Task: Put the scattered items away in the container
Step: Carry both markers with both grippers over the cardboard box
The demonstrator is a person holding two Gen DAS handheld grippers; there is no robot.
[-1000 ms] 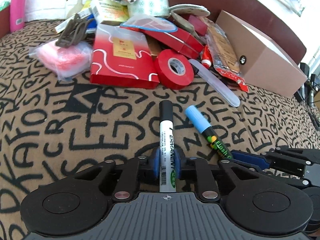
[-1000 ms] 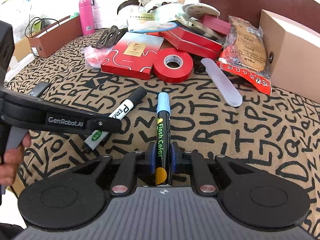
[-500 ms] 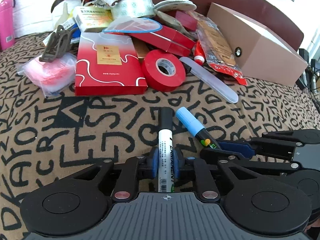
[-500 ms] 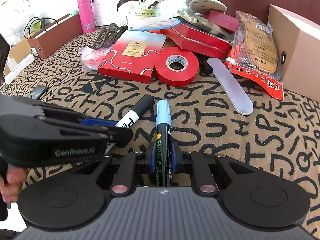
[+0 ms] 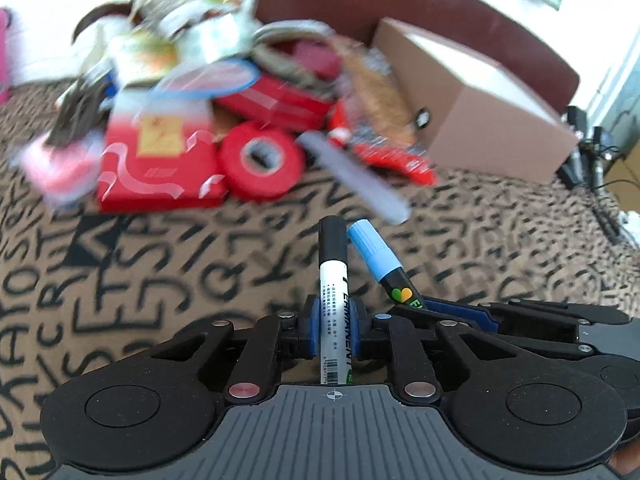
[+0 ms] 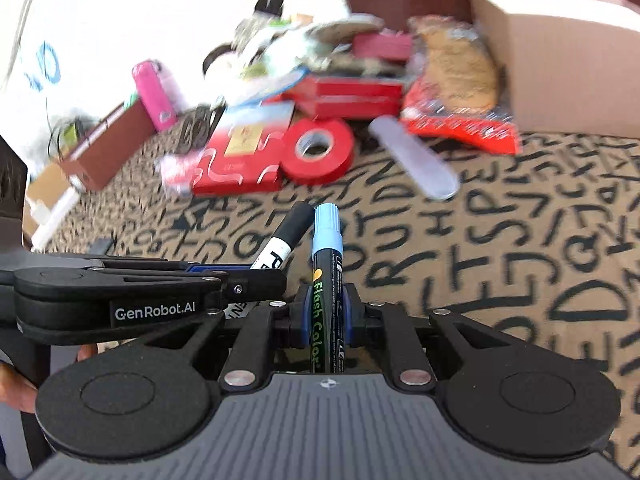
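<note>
My left gripper (image 5: pixel 335 316) is closing its jaws on a white permanent marker (image 5: pixel 334 280) with a black cap, and the blue pads press its barrel. The marker points forward, off the patterned cloth. My right gripper (image 6: pixel 326 312) is shut on a black chalk marker (image 6: pixel 327 240) with a light blue cap. The two grippers are side by side, their markers almost touching at the caps. In the left wrist view the chalk marker (image 5: pixel 376 258) shows to the right; in the right wrist view the white marker (image 6: pixel 286 236) shows to the left. An open cardboard box (image 5: pixel 480 112) stands far right.
A blurred pile lies ahead: a red tape roll (image 5: pixel 260 160), a flat red box (image 5: pixel 160 160), a grey oblong case (image 5: pixel 360 176) and a snack packet (image 6: pixel 456 68). A pink bottle (image 6: pixel 154 94) and a brown tray (image 6: pixel 104 148) are at the far left.
The left jaws have closed onto the white marker. Both grippers have lifted their markers and moved toward the pile, drawing closer together. The right view has rolled.
</note>
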